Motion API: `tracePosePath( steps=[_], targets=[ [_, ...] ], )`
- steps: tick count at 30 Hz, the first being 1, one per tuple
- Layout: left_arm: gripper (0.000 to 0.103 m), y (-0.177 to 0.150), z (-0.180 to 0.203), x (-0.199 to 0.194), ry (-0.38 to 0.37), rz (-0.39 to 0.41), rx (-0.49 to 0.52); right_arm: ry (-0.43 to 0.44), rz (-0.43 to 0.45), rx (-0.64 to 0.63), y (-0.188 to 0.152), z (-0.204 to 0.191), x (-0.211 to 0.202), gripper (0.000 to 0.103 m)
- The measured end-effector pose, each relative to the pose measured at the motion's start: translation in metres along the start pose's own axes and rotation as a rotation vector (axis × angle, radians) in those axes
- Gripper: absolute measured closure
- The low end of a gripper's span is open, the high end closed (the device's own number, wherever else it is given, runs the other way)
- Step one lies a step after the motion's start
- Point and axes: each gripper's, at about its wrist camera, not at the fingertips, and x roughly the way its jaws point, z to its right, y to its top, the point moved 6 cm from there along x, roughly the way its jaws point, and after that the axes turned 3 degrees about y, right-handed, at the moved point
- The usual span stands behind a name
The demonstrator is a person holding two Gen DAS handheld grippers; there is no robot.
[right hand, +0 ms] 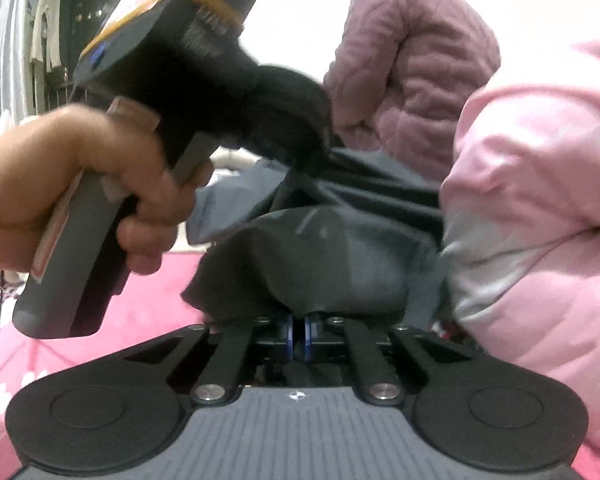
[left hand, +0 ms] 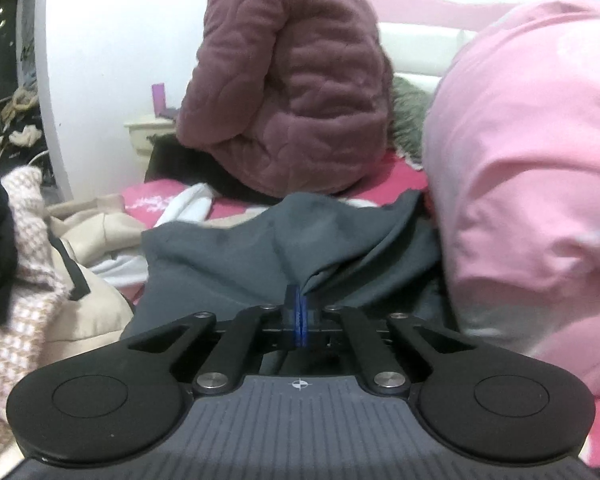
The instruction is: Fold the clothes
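Left wrist: dark grey garment (left hand: 228, 256) bunched, pinched between closed fingers (left hand: 293, 312).

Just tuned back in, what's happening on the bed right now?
A person is folding a dark grey garment with both tongs. The left tongs are shut on a pinch of its cloth, and the right tongs are shut on another part, which drapes over their tips. The garment hangs bunched between them over the pink bedding, beside a pink quilt. No neat fold shows yet.

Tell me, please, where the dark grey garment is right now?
The dark grey garment is centred in both views, pinched by both claws over the pink bed, left of the pink bundle.
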Motion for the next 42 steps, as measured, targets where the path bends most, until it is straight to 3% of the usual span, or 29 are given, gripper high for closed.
tracePosePath(
  steps=[12, 17, 23, 29, 37, 39, 41, 42],
  targets=[
    [0.103, 0.010, -0.011, -0.130, 0.027, 0.057, 0.064, 0.064, 0.131, 0.014, 0.027, -0.013, -0.118, 0.099],
    [0.103, -0.012, -0.017, -0.196, 0.034, 0.025, 0.088, 0.148, 0.157, 0.028, 0.024, -0.031, -0.168, 0.099],
    [0.103, -0.057, -0.036, -0.257, 0.081, -0.046, 0.058, 0.281, 0.103, -0.003, 0.005, -0.062, -0.208, 0.099],
    [0.103, -0.109, -0.062, -0.306, 0.153, -0.133, 0.009, 0.408, -0.029, -0.026, -0.033, -0.099, -0.246, 0.099],
    [0.103, -0.190, -0.100, -0.332, 0.258, -0.311, -0.038, 0.544, -0.347, -0.023, -0.089, -0.122, -0.249, 0.098],
    [0.101, -0.210, -0.102, -0.330, 0.232, -0.383, -0.033, 0.557, -0.423, -0.014, -0.101, -0.121, -0.247, 0.091],
    [0.095, -0.223, -0.097, -0.331, 0.179, -0.425, -0.001, 0.576, -0.523, -0.015, -0.113, -0.121, -0.243, 0.074],
    [0.089, -0.222, -0.095, -0.333, 0.160, -0.421, 0.004, 0.585, -0.563, -0.012, -0.119, -0.121, -0.244, 0.060]
  ],
)
